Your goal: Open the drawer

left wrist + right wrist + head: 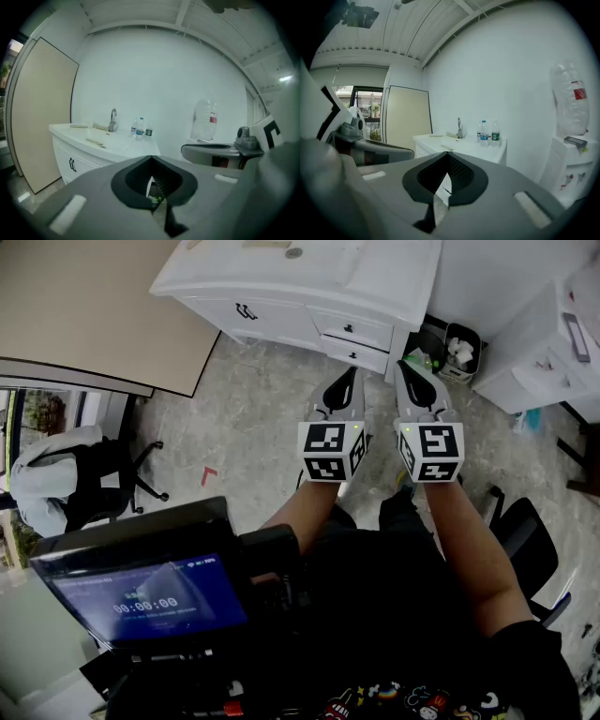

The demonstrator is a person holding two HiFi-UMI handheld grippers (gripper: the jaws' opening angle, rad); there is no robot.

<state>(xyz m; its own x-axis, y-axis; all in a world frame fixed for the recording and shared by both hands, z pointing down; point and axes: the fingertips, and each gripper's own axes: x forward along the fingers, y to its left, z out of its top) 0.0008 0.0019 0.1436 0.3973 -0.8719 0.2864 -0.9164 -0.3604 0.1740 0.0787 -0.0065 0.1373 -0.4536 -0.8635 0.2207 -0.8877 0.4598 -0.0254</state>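
Note:
The white sink cabinet stands at the top of the head view. Two small drawers sit at its right end, the upper with a black handle and the lower under it; both look shut. My left gripper and right gripper hang side by side over the floor, just short of the drawers and not touching them. Both are shut with nothing between the jaws. The cabinet also shows in the left gripper view behind the shut left gripper, and in the right gripper view behind the right gripper.
A small bin stands right of the cabinet, then a white unit. A beige panel is at the left, with an office chair below it. Bottles and a tap are on the counter. A screen is near me.

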